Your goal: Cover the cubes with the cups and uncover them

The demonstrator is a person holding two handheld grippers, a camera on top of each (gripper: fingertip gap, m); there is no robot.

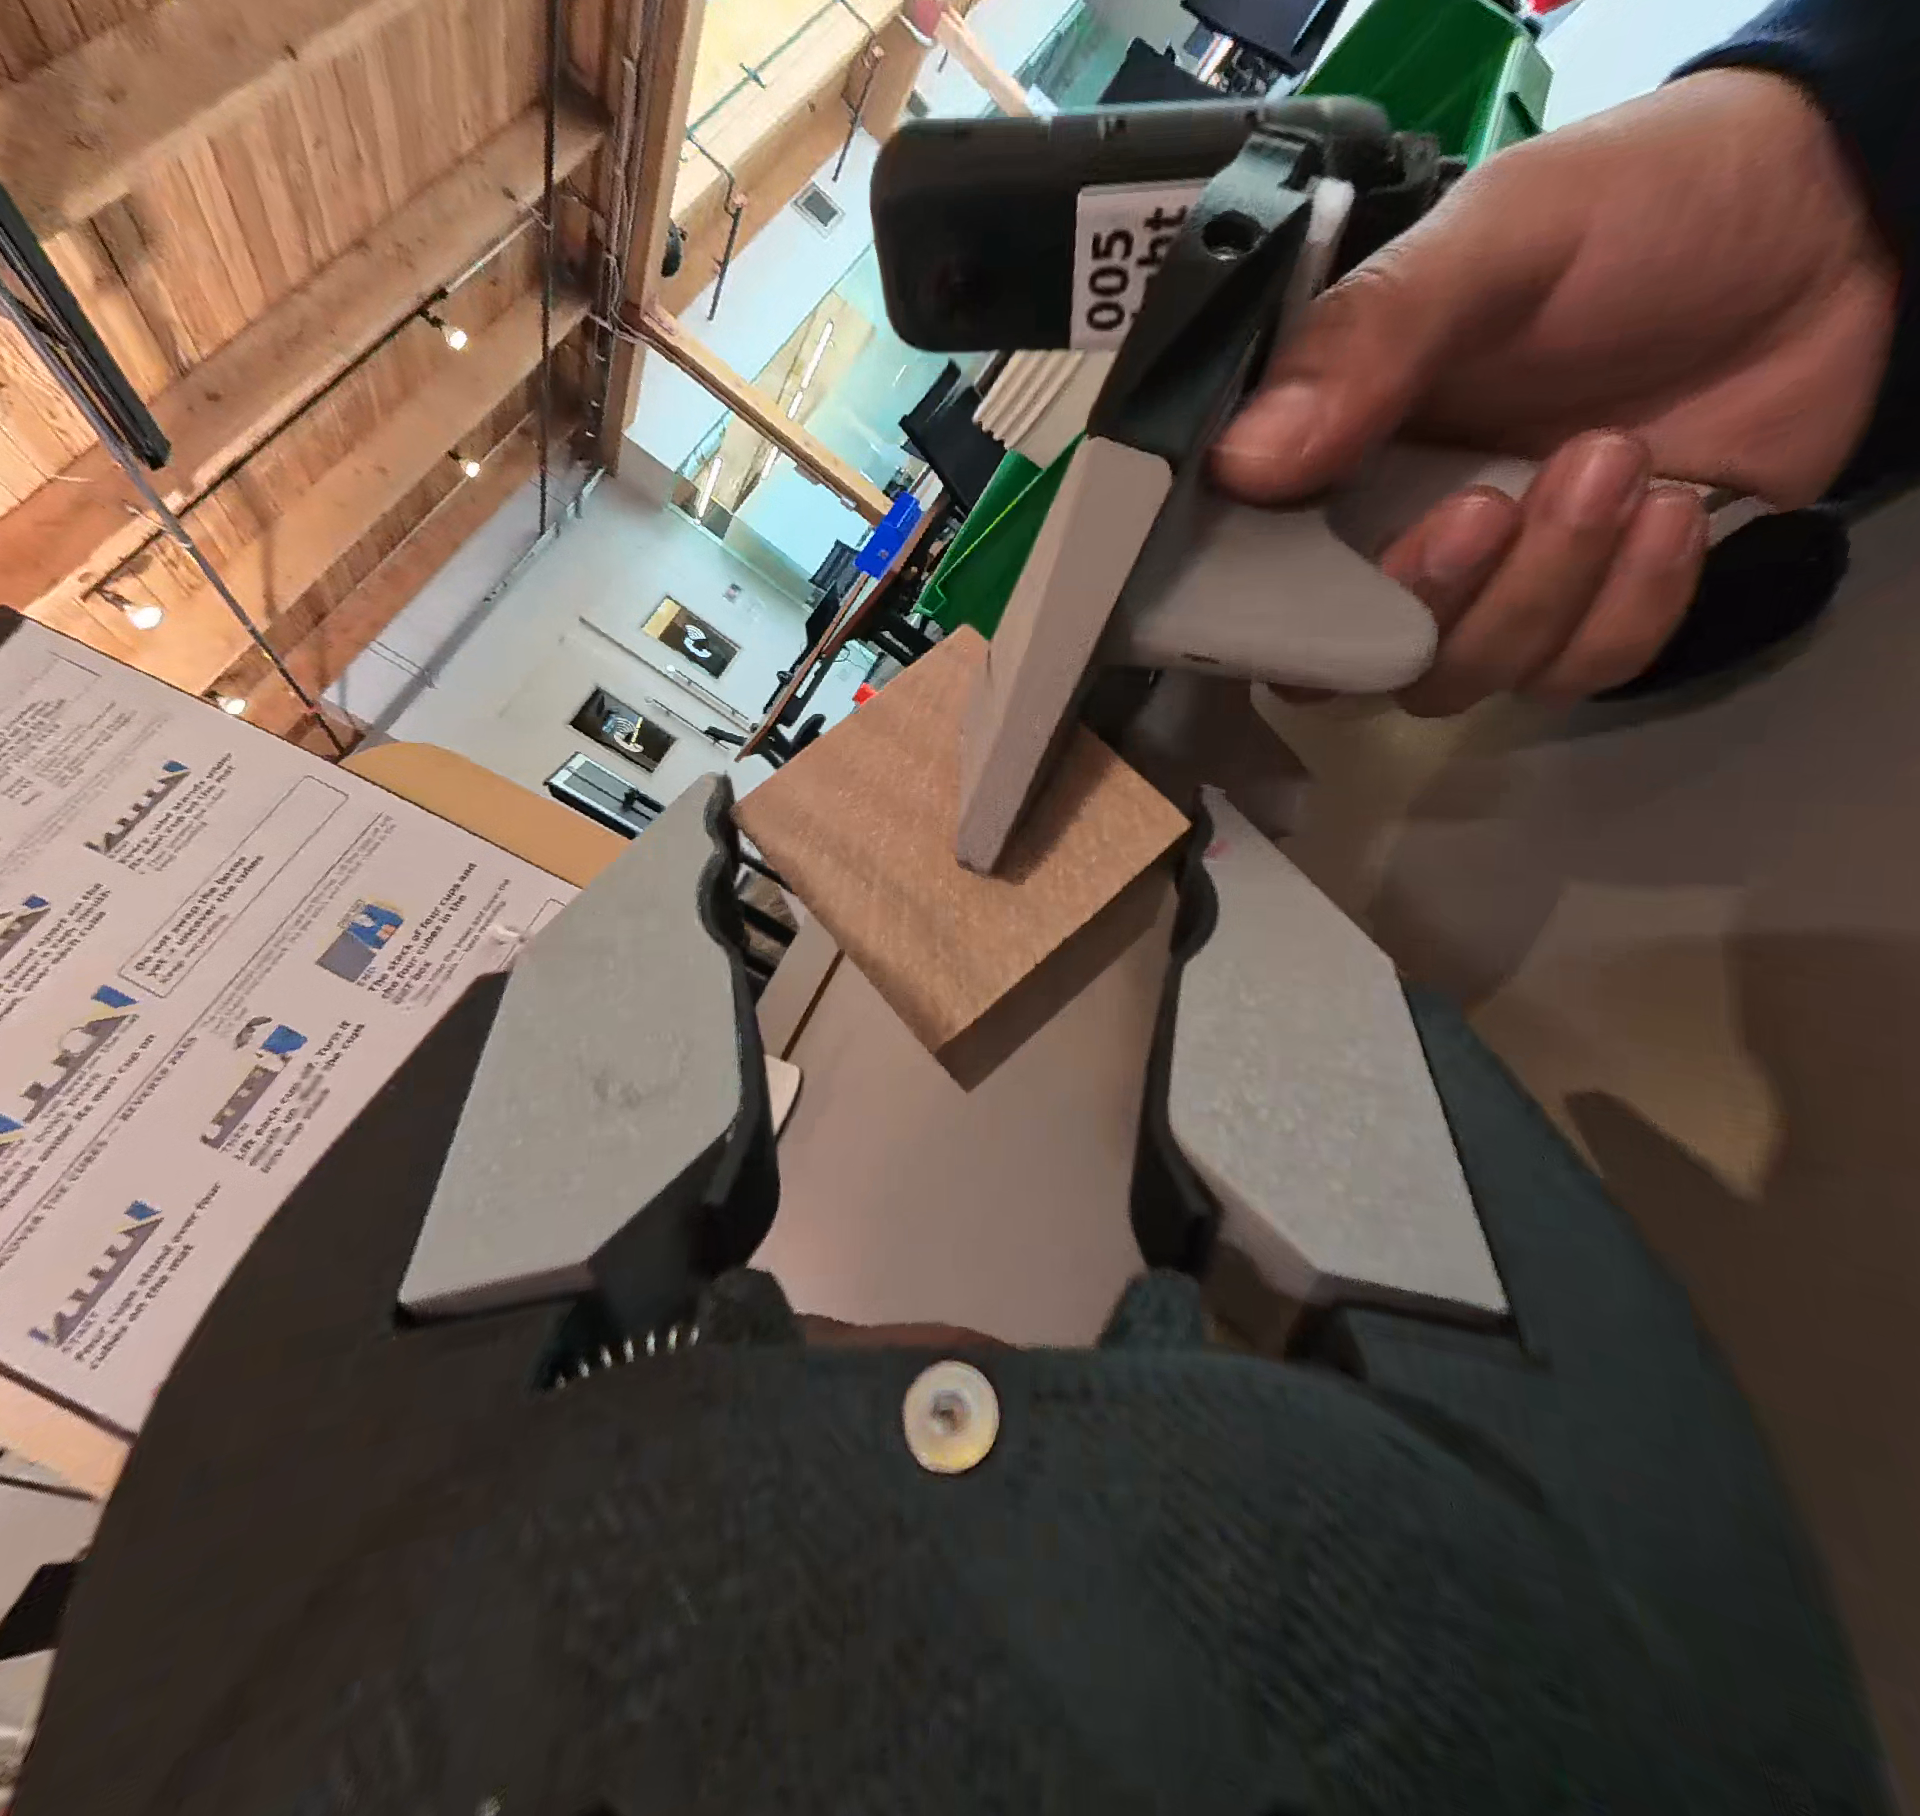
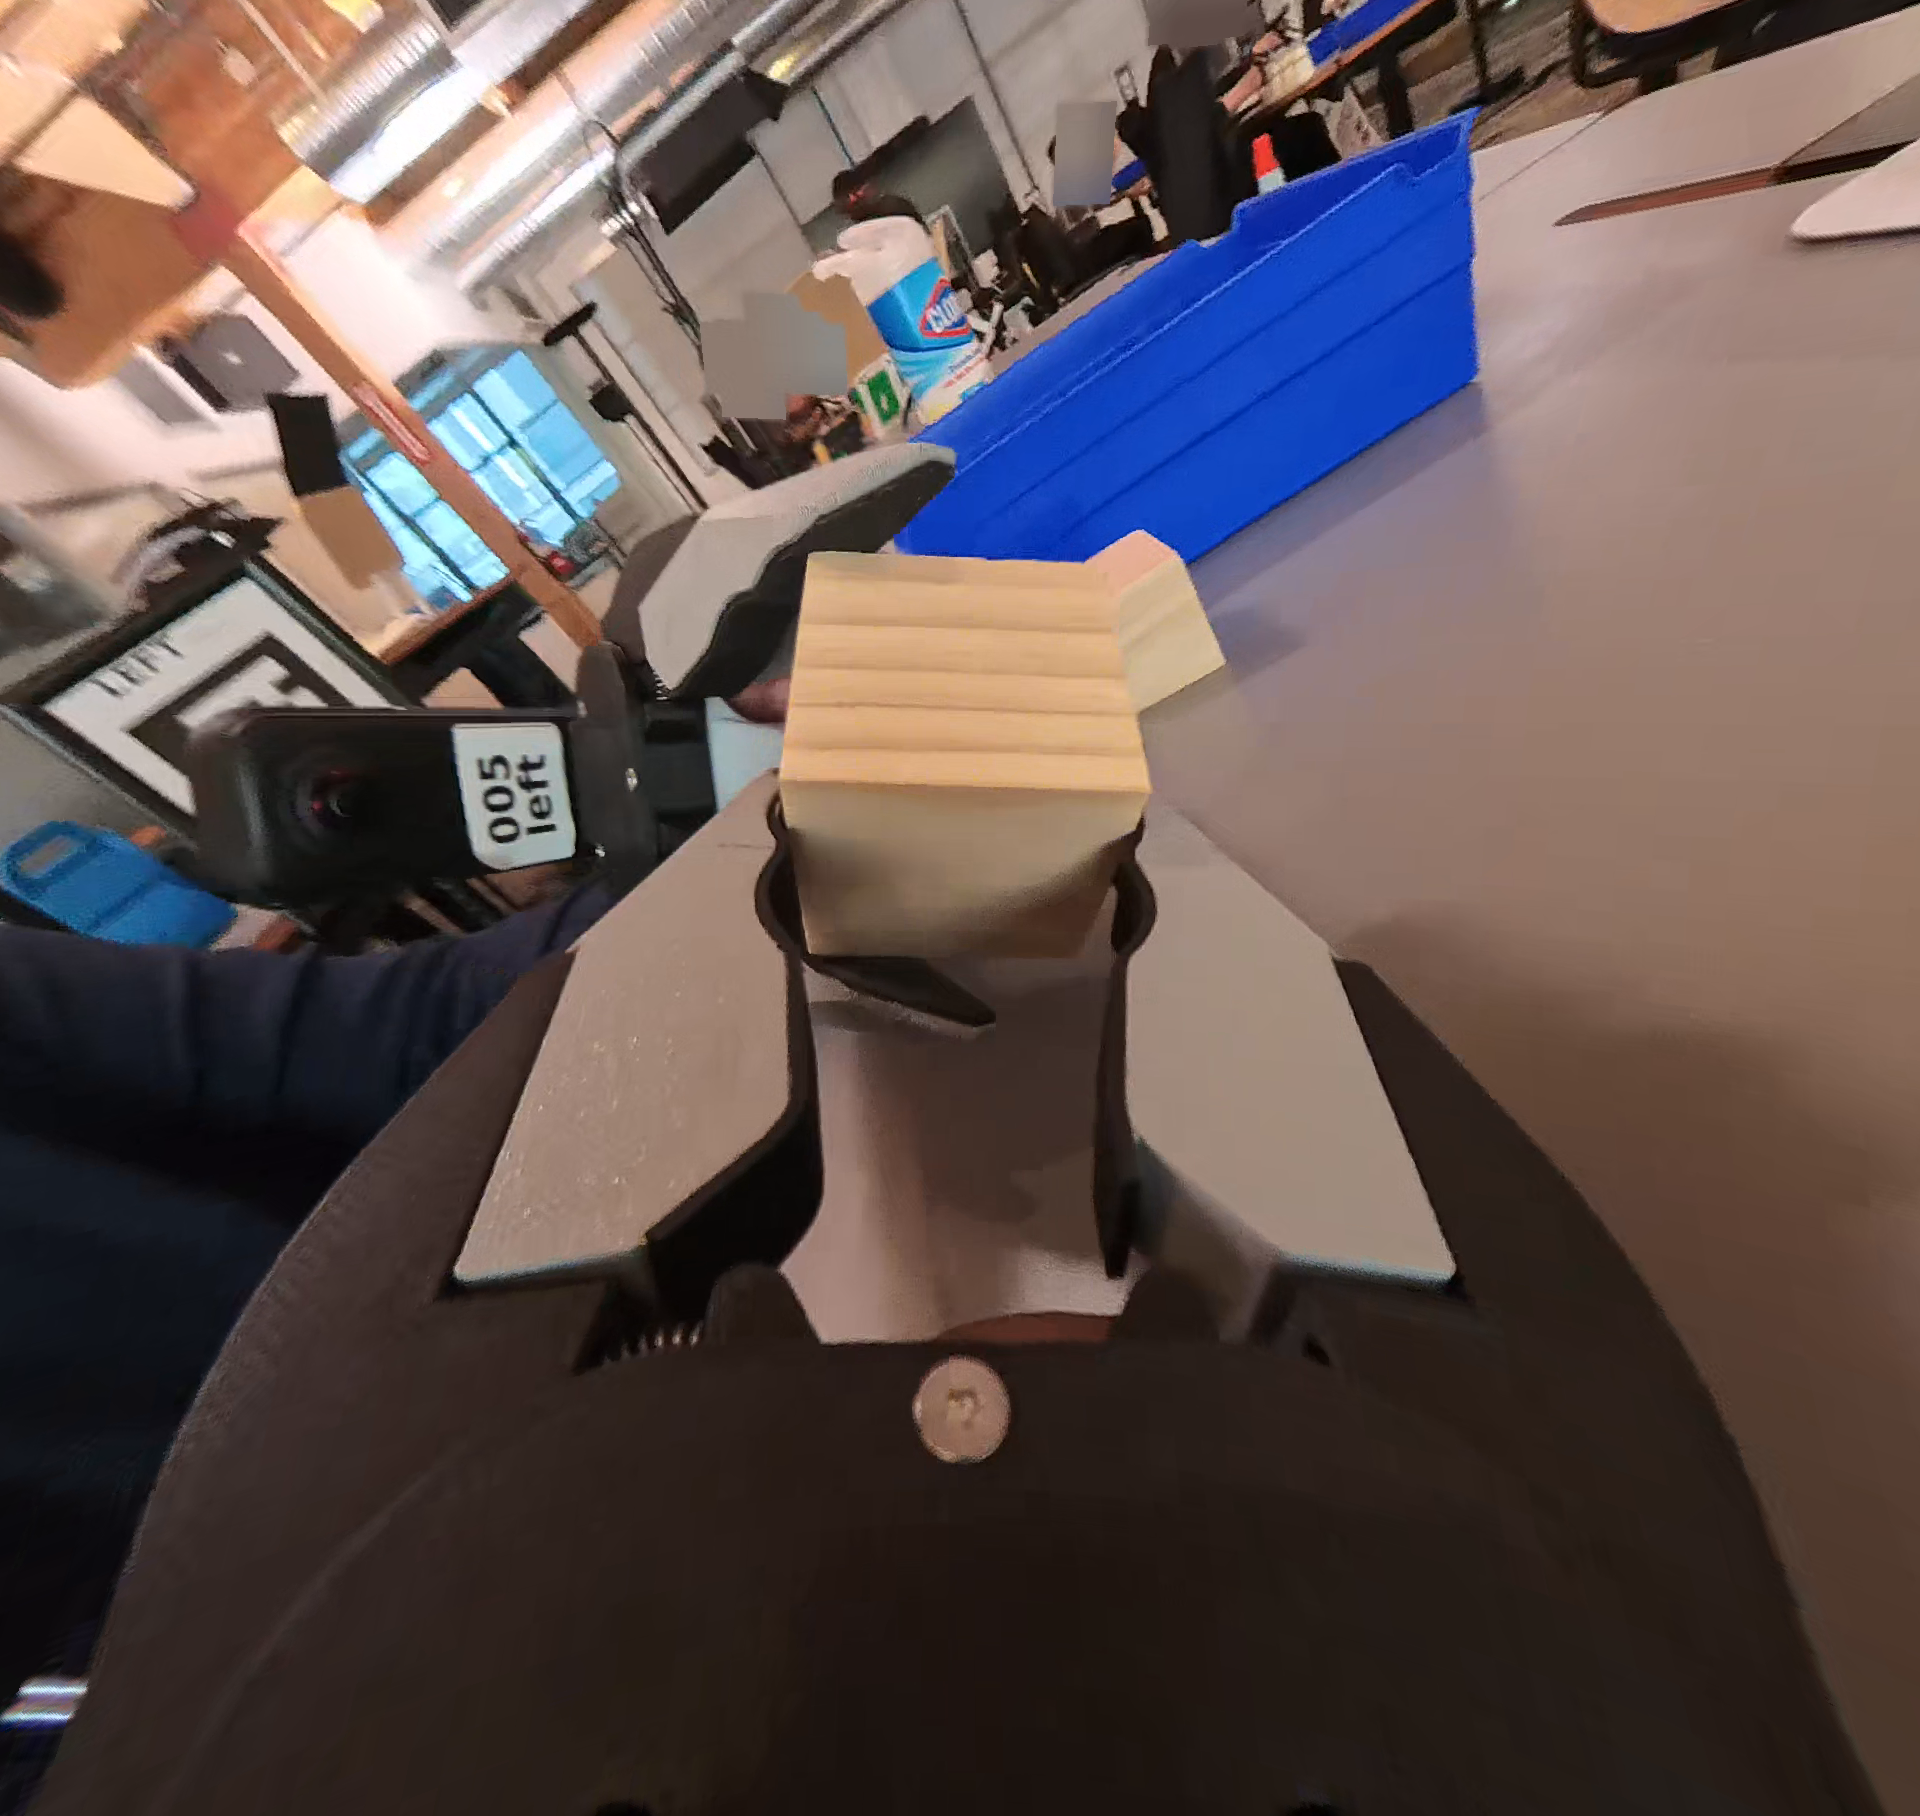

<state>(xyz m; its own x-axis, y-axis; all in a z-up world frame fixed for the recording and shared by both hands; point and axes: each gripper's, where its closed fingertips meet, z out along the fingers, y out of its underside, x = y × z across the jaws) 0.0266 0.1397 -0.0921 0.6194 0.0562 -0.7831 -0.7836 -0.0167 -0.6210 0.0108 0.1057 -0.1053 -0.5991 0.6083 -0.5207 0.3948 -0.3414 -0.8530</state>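
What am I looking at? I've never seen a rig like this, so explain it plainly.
No robot: a person holds a two-finger gripper in each hand, each with a camera looking along its fingers. One picture is from the left gripper, the other from the right gripper. Both grip the same ridged wooden block, probably the stacked cups; shade makes it brown in the left view. On the grey table lie a smaller wooden cube and a blue bin. A printed sheet shows in the left view.

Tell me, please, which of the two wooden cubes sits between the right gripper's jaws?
The nearer wooden cube, its sides pressed by the jaws of the right gripper; the other wooden cube lies free on the grey table just behind, to the right.
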